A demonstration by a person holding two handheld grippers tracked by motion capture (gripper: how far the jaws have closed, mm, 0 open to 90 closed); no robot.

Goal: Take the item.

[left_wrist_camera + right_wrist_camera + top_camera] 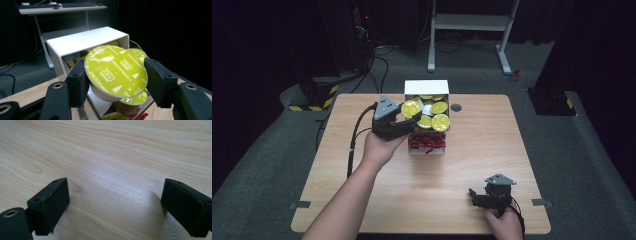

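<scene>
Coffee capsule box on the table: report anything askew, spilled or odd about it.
The white box is open, and its yellow-lidded capsules lie jumbled at different tilts rather than in rows. The left gripper clamps one capsule, its lid tipped toward the camera. Nothing has spilled onto the table. The right gripper is open over bare wood.

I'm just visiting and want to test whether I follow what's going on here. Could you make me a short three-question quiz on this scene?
1. True or false: the left gripper holds a yellow-lidded coffee capsule.
2. What lies under the right gripper?
A. a white box
B. bare wooden table
C. a keyboard
3. Fill in: the other capsules sit in an open ____ box.

Key:
1. True; its jaws sit against both sides of the capsule, beside the box.
2. B; the right gripper's jaws stand wide apart over the wooden table, holding nothing.
3. White.
</scene>
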